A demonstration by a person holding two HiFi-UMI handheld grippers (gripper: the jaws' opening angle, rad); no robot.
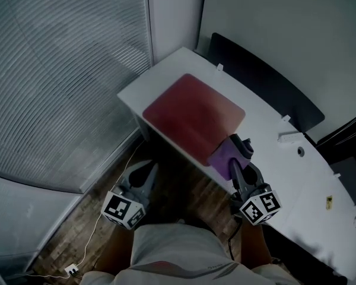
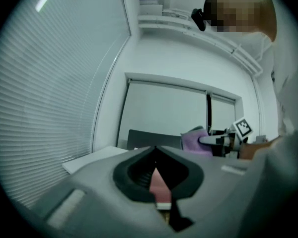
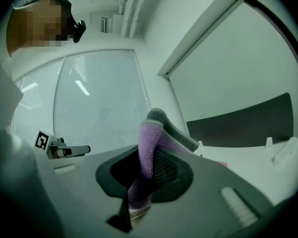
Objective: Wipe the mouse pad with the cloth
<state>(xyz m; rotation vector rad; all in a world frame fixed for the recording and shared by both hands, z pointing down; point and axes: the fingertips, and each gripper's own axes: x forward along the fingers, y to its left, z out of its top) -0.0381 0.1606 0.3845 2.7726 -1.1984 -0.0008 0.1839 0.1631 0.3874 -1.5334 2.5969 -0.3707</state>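
- Mouse pad – dark red with rounded corners – lies flat at the left end of the white desk. Its long near side runs close along the desk's front edge.
- Purple cloth sits bunched over the pad's near right corner, right at the desk's front edge.
- The right gripper has its jaws clamped on the cloth. In the right gripper view the fabric stands up between them, folded, with a grey edge on top.
- The left gripper hangs off the desk, below its front edge and over the wood floor. Its jaws are drawn together at the tips and hold nothing.
- The rest of the pad's surface is bare, from the cloth across to the far left corner (a strip of white desk borders it on the left and far sides).
- Window blinds stand just beyond the desk's left end, and a dark panel runs along the back.
- A thin cable trails across the floor near the left gripper.
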